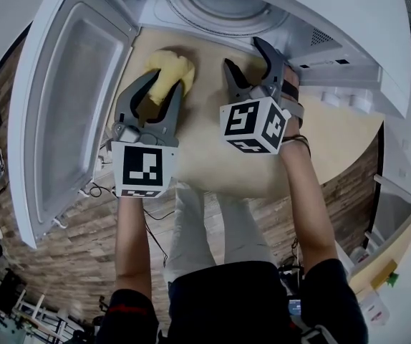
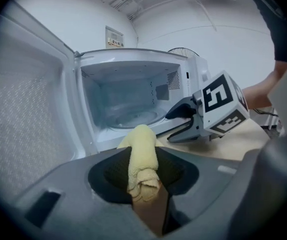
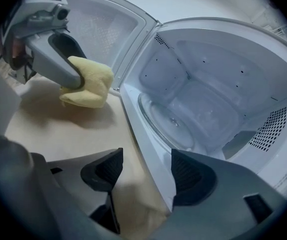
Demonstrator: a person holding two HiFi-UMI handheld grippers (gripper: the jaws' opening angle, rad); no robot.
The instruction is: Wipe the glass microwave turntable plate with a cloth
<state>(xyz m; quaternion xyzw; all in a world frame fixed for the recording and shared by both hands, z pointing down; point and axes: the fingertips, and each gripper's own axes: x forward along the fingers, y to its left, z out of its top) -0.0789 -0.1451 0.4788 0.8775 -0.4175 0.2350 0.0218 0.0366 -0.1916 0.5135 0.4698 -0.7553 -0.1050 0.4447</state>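
**Your count: singles all round, grippers in a pair**

You have one microwave [image 1: 334, 20] in front of you, with one door [image 1: 69, 99] and one glass turntable plate [image 3: 171, 121] inside it. There is one yellow cloth [image 1: 170, 67].

You hold two grippers, the left gripper [image 1: 167, 83] and the right gripper [image 1: 245, 54], which makes four jaws in all. Each carries one cube, so there are two: the left marker cube [image 1: 142, 169] and the right marker cube [image 1: 254, 124]. Under them you have one wooden tabletop [image 1: 334, 142].
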